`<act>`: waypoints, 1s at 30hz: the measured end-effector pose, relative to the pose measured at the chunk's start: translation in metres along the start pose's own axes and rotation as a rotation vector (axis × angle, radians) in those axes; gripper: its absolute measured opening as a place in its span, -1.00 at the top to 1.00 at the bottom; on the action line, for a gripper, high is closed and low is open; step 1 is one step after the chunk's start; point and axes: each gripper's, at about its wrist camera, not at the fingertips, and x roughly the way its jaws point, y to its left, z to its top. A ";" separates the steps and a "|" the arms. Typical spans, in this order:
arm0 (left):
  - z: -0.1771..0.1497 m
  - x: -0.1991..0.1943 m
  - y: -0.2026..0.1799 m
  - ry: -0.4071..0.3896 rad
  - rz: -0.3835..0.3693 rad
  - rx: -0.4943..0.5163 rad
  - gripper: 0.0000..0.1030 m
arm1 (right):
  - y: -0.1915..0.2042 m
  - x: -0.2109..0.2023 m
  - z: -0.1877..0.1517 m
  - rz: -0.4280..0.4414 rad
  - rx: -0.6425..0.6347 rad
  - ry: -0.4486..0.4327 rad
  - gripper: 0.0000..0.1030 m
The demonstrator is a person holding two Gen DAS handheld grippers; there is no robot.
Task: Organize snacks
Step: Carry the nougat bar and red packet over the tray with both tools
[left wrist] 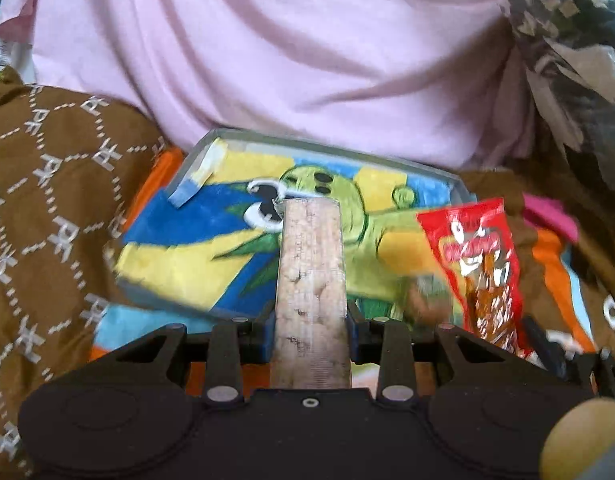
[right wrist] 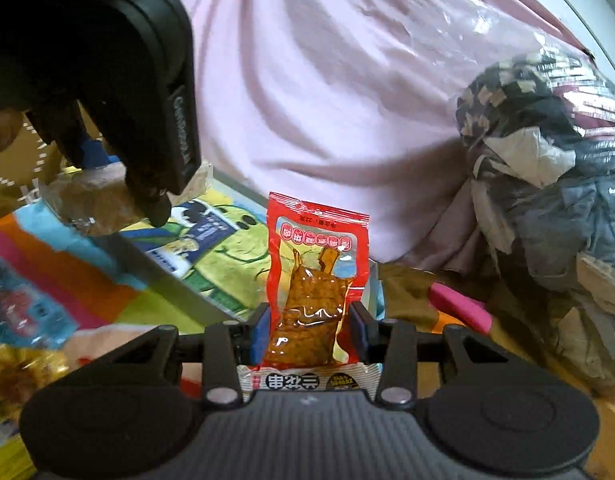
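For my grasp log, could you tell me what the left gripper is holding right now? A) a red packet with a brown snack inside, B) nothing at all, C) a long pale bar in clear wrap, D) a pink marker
C: the left gripper is shut on the long pale bar, which sticks out forward over the clear tray; the red packet sits in the right gripper.

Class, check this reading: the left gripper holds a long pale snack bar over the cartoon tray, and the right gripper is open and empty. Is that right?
One part is wrong. The right gripper is not empty: the right wrist view shows it shut on a red snack packet. The left gripper does hold the pale snack bar over the cartoon tray.
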 end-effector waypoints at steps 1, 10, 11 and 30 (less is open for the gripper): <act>0.005 0.007 -0.003 -0.011 -0.001 -0.007 0.31 | -0.001 0.007 -0.001 -0.001 0.008 0.003 0.11; 0.033 0.059 -0.021 -0.060 0.021 -0.003 0.31 | -0.022 0.061 0.006 0.023 0.169 0.009 0.11; 0.034 0.064 -0.021 -0.059 0.025 0.004 0.31 | -0.024 0.068 0.005 0.033 0.196 0.018 0.11; 0.028 0.104 -0.019 0.003 0.050 0.053 0.29 | -0.045 0.092 -0.007 0.117 0.379 0.056 -0.14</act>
